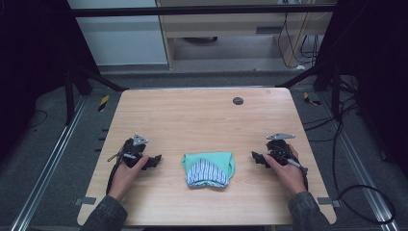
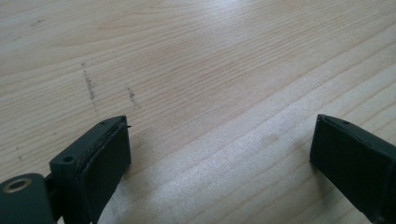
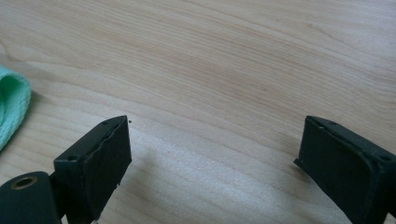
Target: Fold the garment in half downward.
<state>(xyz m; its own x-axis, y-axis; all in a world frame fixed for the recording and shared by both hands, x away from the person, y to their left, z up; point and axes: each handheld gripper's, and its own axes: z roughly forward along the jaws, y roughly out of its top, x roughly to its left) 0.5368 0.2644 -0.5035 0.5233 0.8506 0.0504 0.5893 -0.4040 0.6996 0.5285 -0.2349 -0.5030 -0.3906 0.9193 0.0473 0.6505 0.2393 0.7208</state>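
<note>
High view is showing a light wooden rectangular table (image 1: pixel 202 115) sitting on a grey floor, and every place below is being given relative to the folded mint-green cloth with a blue-and-white striped panel (image 1: pixel 208 169), which is lying on the table's near half, about midway between its left and right edges. Two grey-sleeved forearms are coming in from the near edge, one on each side of that cloth. To the cloth's left, apart from it, the person's left hand (image 1: pixel 126 174) is resting on the wood and holding the black left gripper (image 1: pixel 153 160), whose tips are pointing toward the cloth; a grey three-cornered plate is sitting on top of it. To the cloth's right, also apart from it, the right hand (image 1: pixel 284 169) is holding the black right gripper (image 1: pixel 257 158), likewise turned toward the cloth and topped with a grey plate. Beyond the cloth, near the table's far edge, a small dark round disc (image 1: pixel 237 101) is lying on the wood. Left gripper view is showing its jaws standing wide apart over bare wood with nothing between them. Right gripper view is showing its jaws spread wide too, empty, with the cloth's green ribbed edge lying at the left border.
</note>
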